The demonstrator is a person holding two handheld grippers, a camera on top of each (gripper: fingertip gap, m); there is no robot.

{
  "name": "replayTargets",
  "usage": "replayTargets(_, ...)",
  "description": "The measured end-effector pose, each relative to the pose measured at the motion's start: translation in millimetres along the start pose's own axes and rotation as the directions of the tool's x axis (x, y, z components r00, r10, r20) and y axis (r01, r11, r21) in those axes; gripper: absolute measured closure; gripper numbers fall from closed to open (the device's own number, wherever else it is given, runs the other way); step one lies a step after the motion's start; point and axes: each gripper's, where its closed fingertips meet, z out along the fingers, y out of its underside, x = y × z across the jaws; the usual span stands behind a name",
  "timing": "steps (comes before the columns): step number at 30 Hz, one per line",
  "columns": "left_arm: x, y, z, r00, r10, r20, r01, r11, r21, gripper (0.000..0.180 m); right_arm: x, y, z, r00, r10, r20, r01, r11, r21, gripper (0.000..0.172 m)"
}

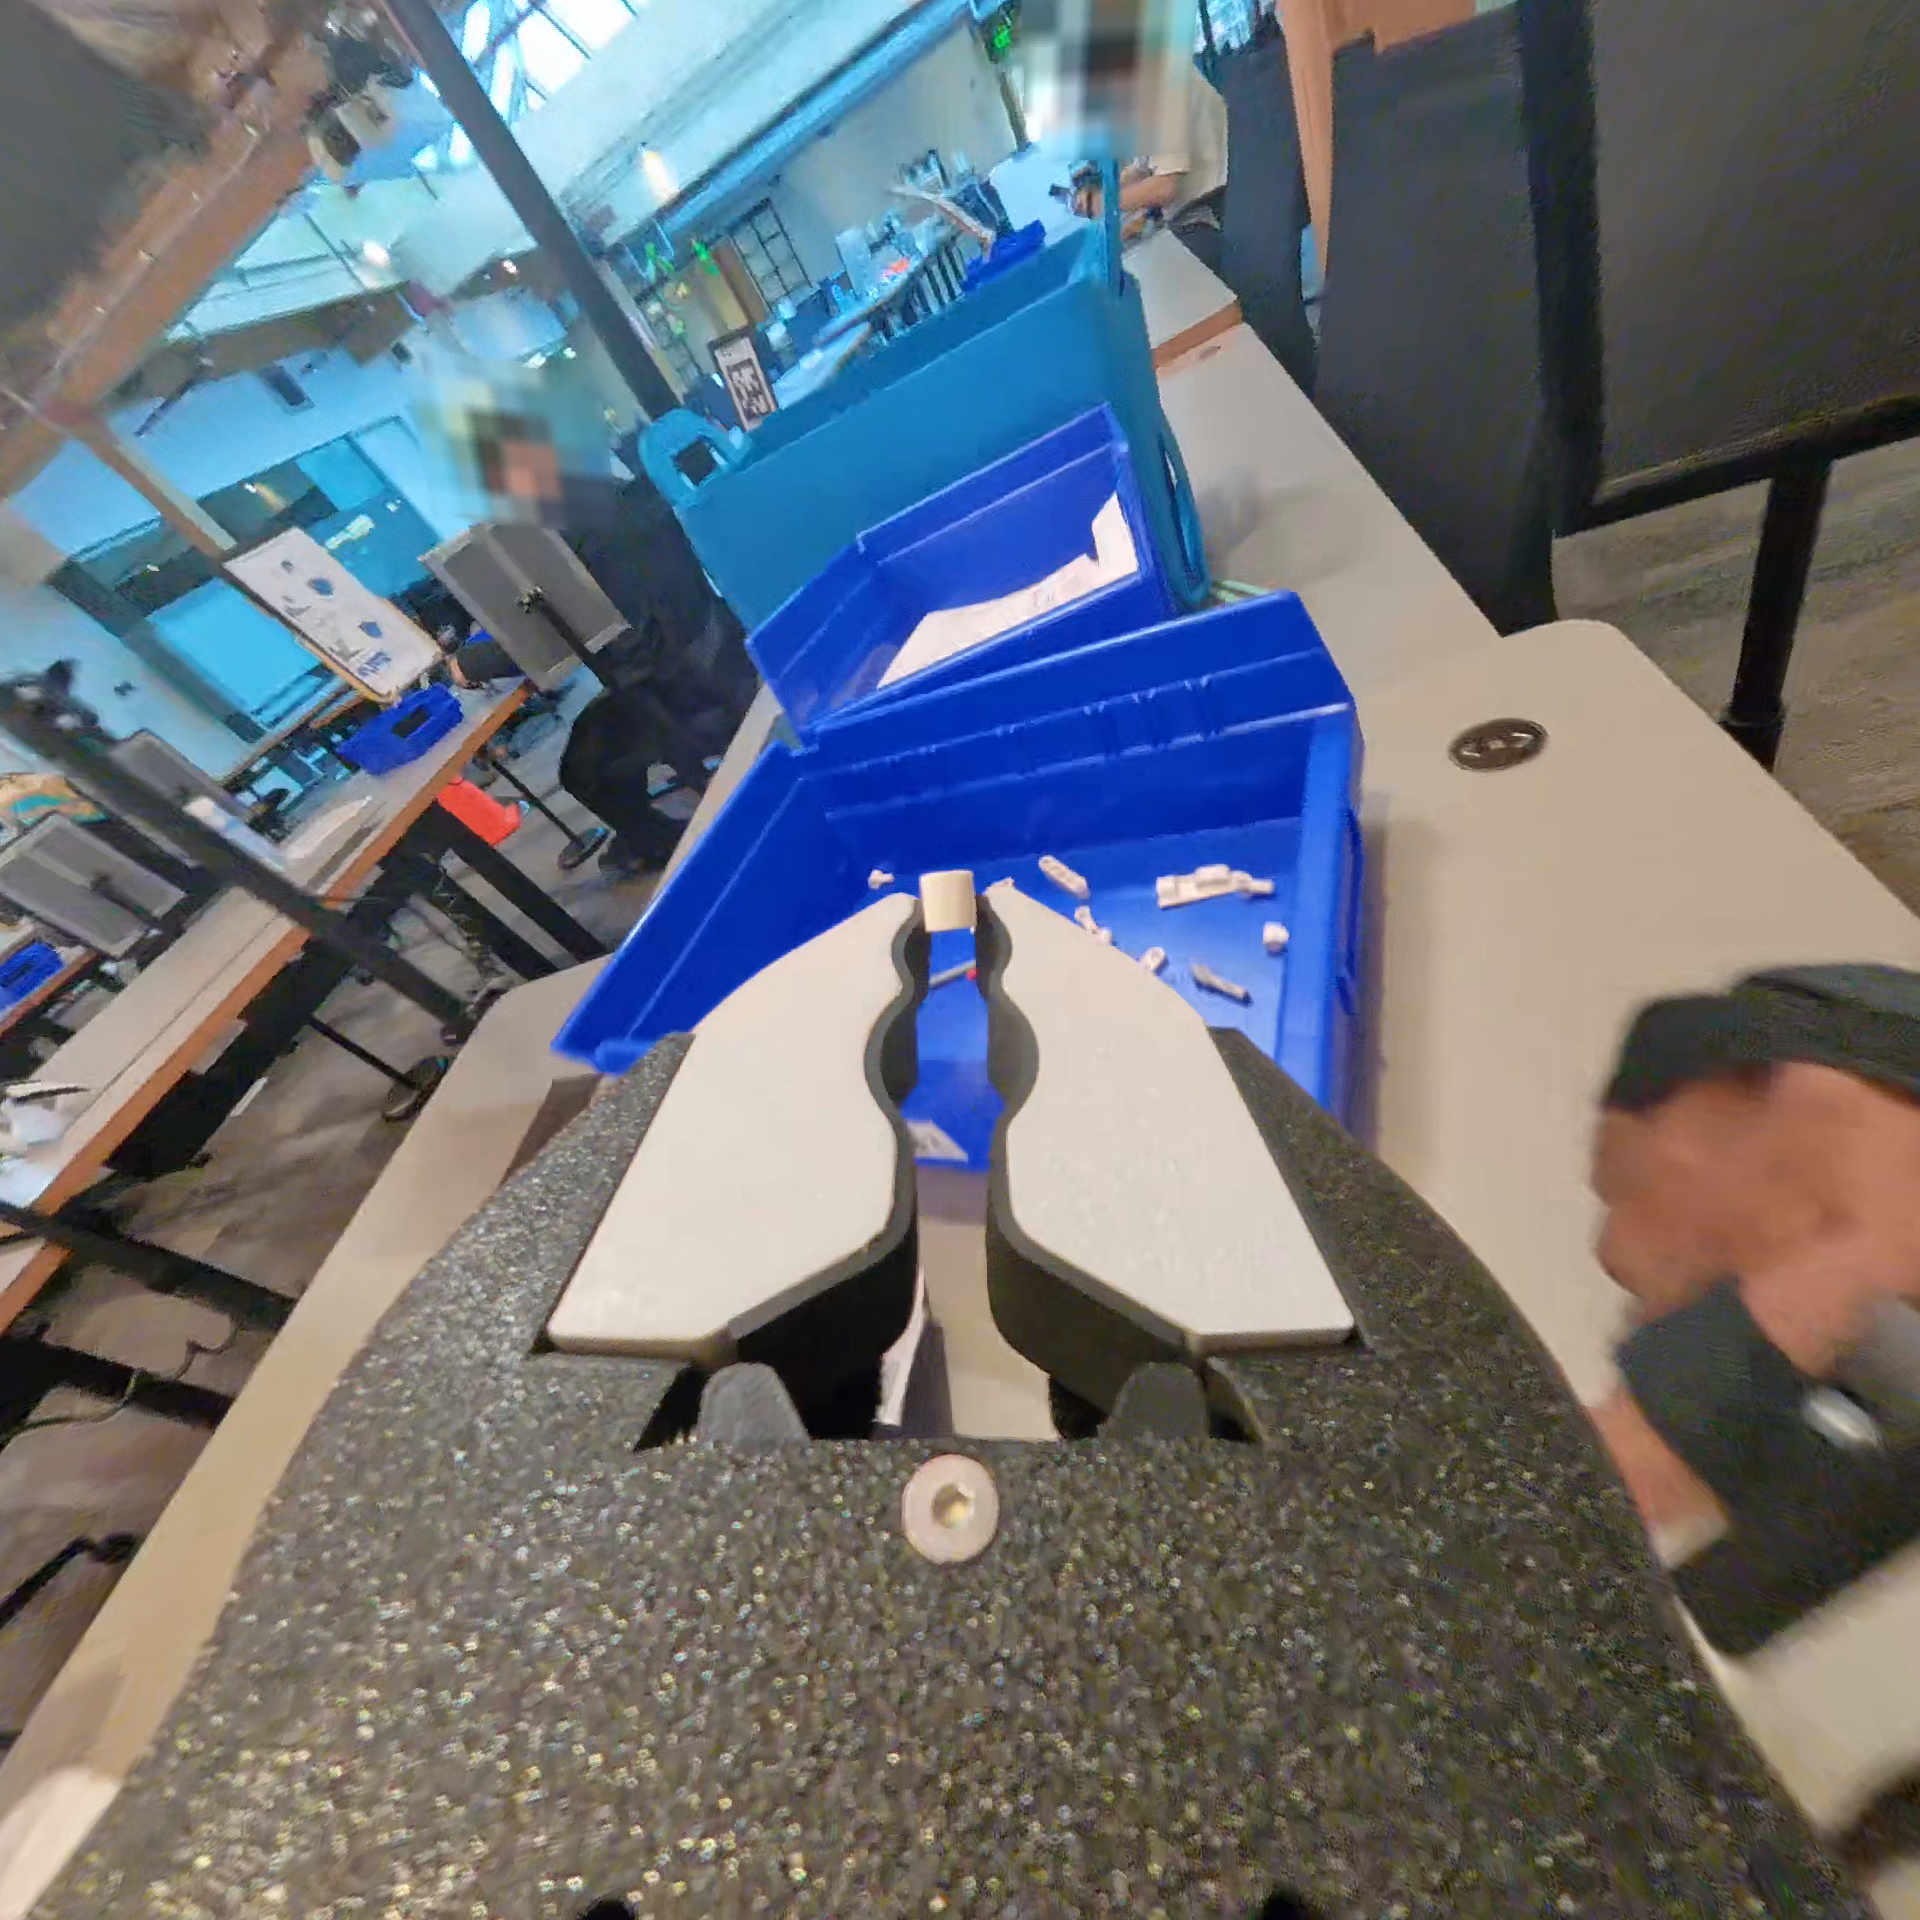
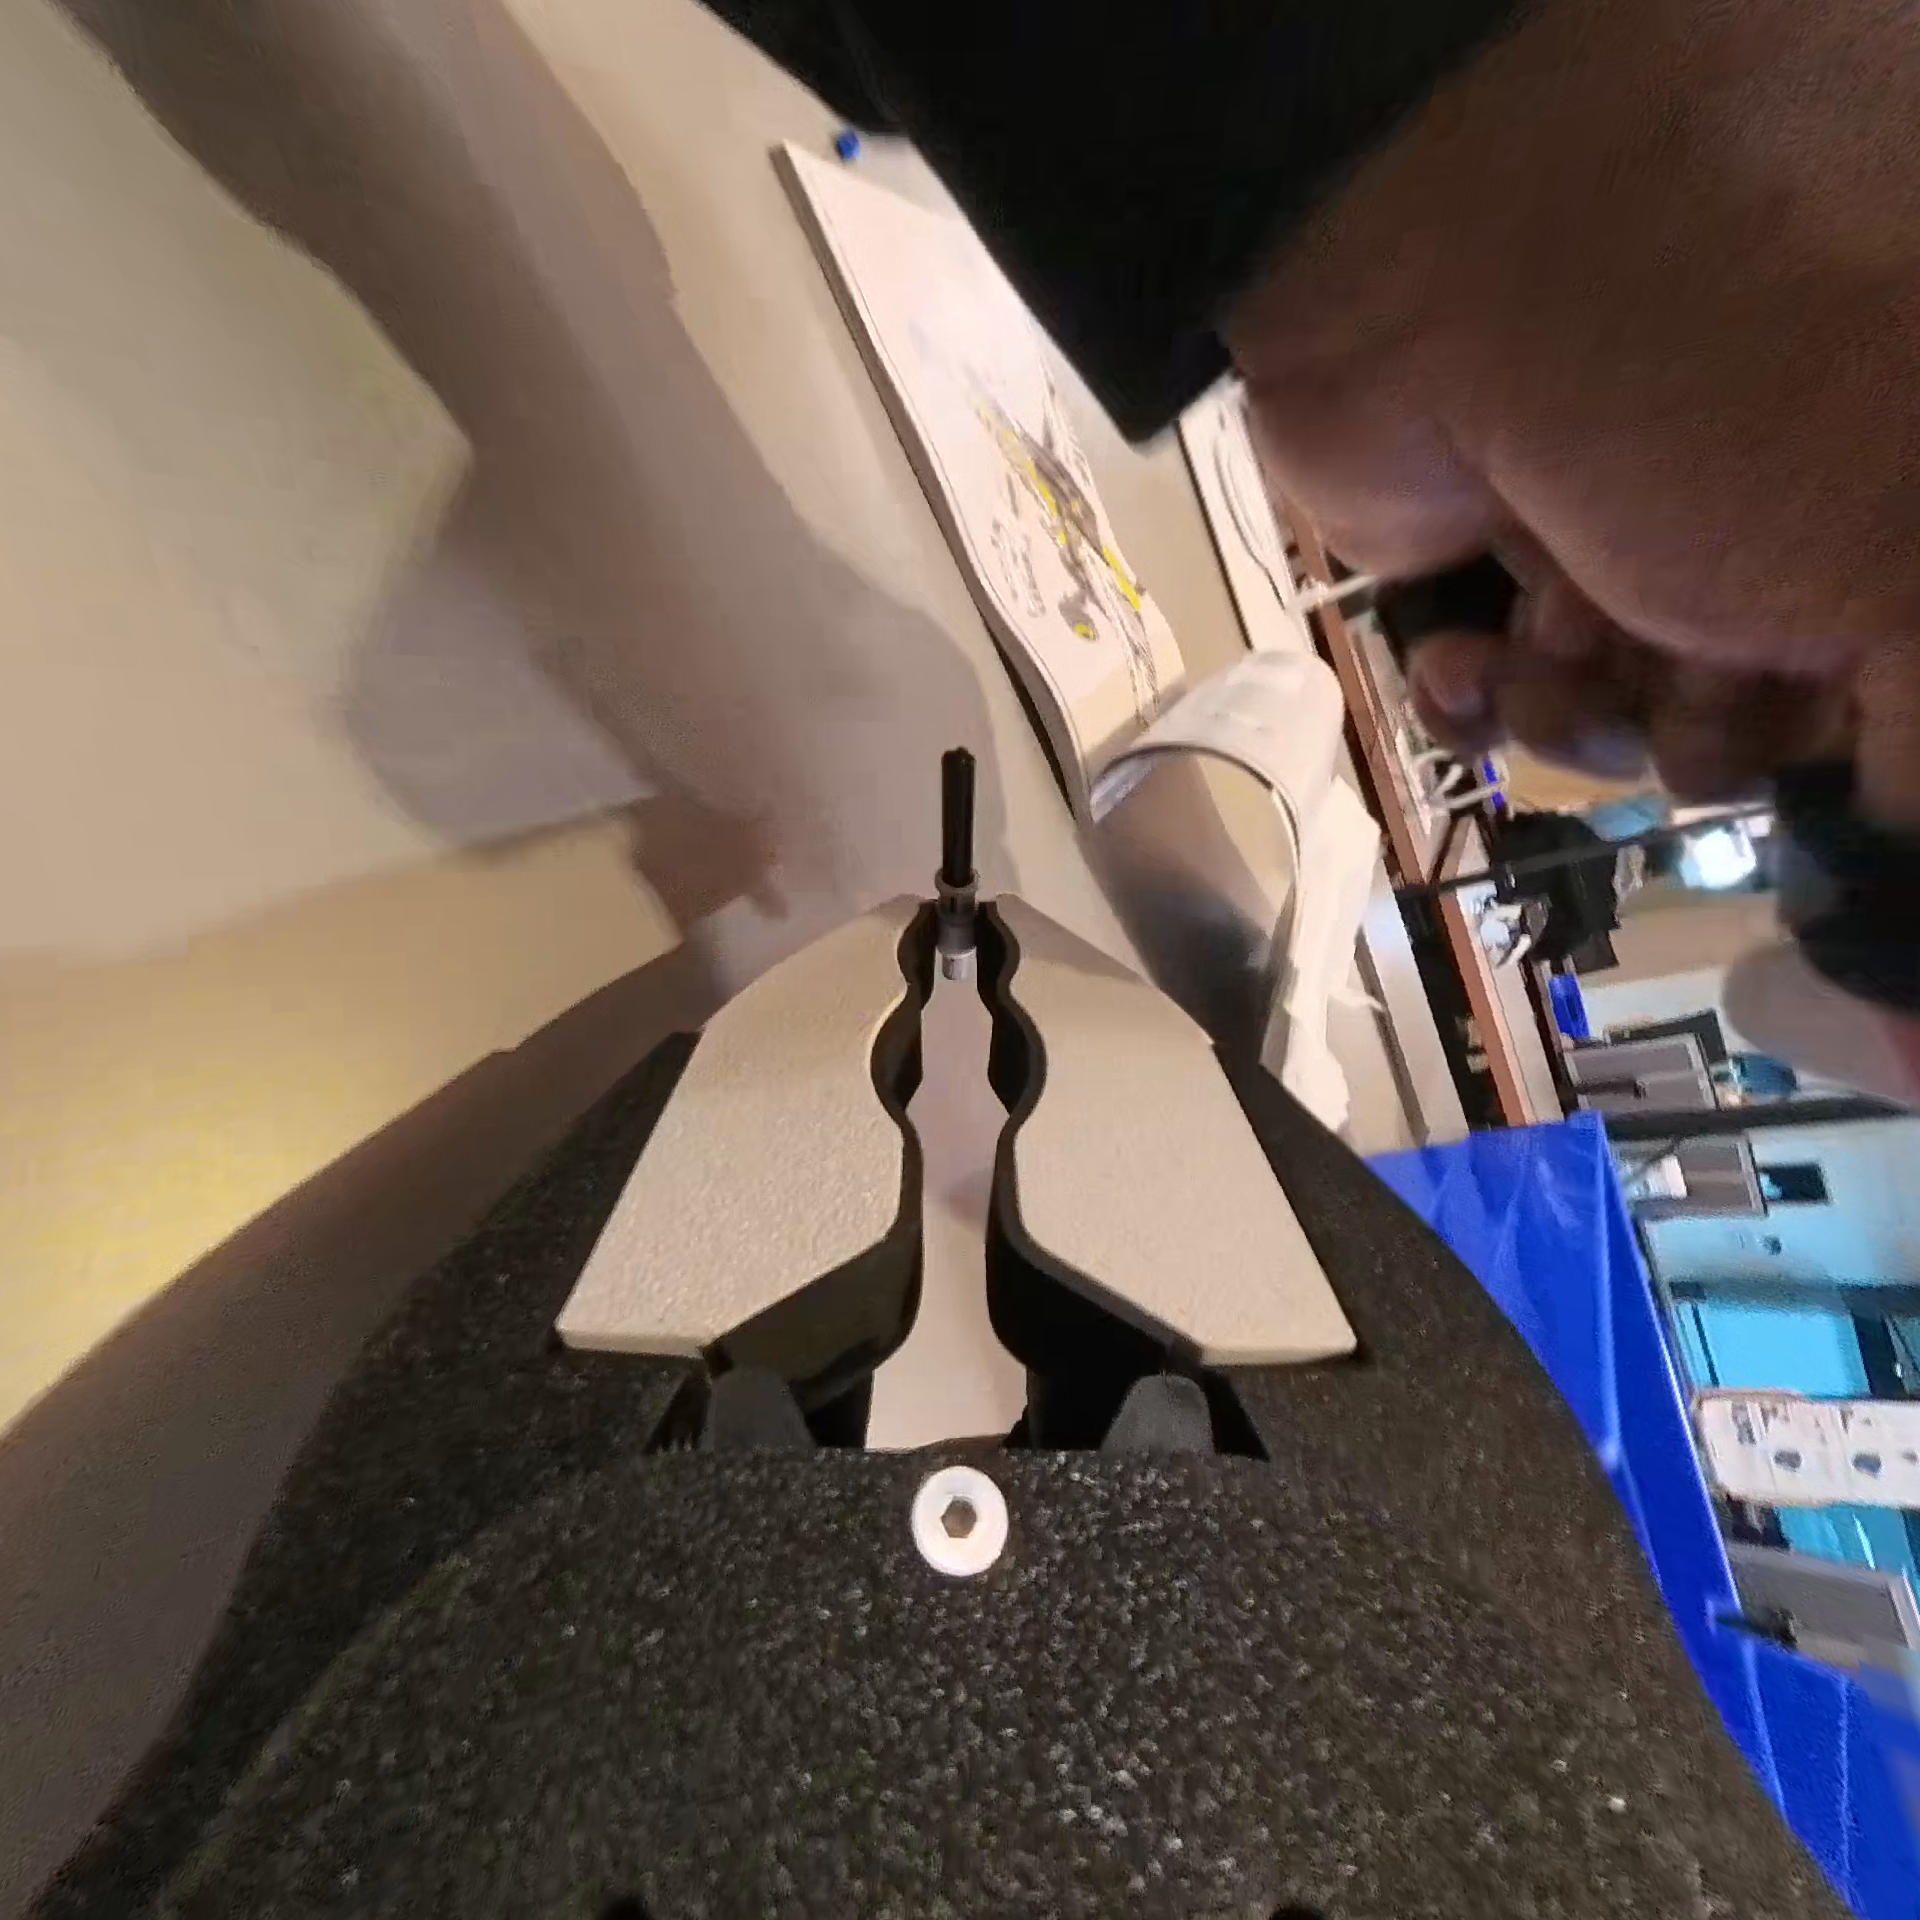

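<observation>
In the left wrist view my left gripper (image 1: pixel 948 902) is shut on a small cream-white cylinder piece (image 1: pixel 948 900), pinched between the two fingertips above a blue bin (image 1: pixel 1081 769) on the grey table (image 1: pixel 1579 894). Small white parts (image 1: pixel 1210 885) lie on the bin's floor. In the right wrist view my right gripper (image 2: pixel 956 925) is shut on a thin black pin with a grey collar (image 2: pixel 956 831), which sticks out forward past the fingertips. A hand (image 1: pixel 1756 1216) on the right gripper's handle shows at the right edge of the left wrist view.
A second blue bin (image 1: pixel 987 582) with white paper stands behind the first, and a teal tote (image 1: pixel 935 416) behind that. An open instruction booklet (image 2: pixel 1039 468) and a curled page (image 2: pixel 1226 831) lie ahead of the right gripper. A blue bin's edge (image 2: pixel 1558 1299) is at its right.
</observation>
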Motion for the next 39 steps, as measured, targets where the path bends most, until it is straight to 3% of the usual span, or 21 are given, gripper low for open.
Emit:
replayTargets(4,-7.0,12.9,56.9,0.999,-0.034,0.006,0.034,0.994,-0.108,0.152,8.0,18.4,-17.2,0.997,0.071,-0.032,-0.072,0.997,-0.040,0.164)
replayTargets(7,-1.6,28.3,65.0,0.994,-0.111,-0.009,0.109,0.984,-0.142,0.142,12.0,29.6,-26.4,0.993,0.105,-0.045,-0.108,0.993,-0.053,0.164)
replayTargets(12,11.2,37.1,29.6,0.984,-0.172,-0.033,0.166,0.976,-0.141,0.139,15.6,41.3,-28.3,0.987,0.159,-0.038,-0.161,0.984,-0.073,0.164)
replayTargets(17,59.0,43.7,-49.9,0.960,-0.192,-0.205,0.179,0.981,-0.080,0.149,25.9,39.5,-23.6,0.980,0.189,-0.066,-0.194,0.979,-0.069,0.164)
replayTargets(20,82.5,57.2,-85.7,0.968,-0.137,-0.212,0.120,0.989,-0.090,0.156,26.2,31.4,-16.4,0.979,0.192,-0.062,-0.196,0.979,-0.058,0.164)
replayTargets(27,88.0,98.0,-104.7,0.994,0.083,-0.068,-0.099,0.957,-0.273,0.160,21.2,1.4,0.9,0.986,0.162,-0.031,-0.163,0.986,-0.032,0.165)
replayTargets(32,83.5,97.5,-111.1,0.995,0.098,-0.023,-0.100,0.962,-0.255,0.174,20.0,-12.0,7.1,0.992,0.123,-0.024,-0.124,0.992,-0.019,0.164)
replayTargets(39,81.2,97.8,-118.5,0.998,0.057,-0.008,-0.058,0.974,-0.220,0.176,19.5,-19.1,9.3,0.995,0.098,-0.026,-0.098,0.995,0.005,0.164)
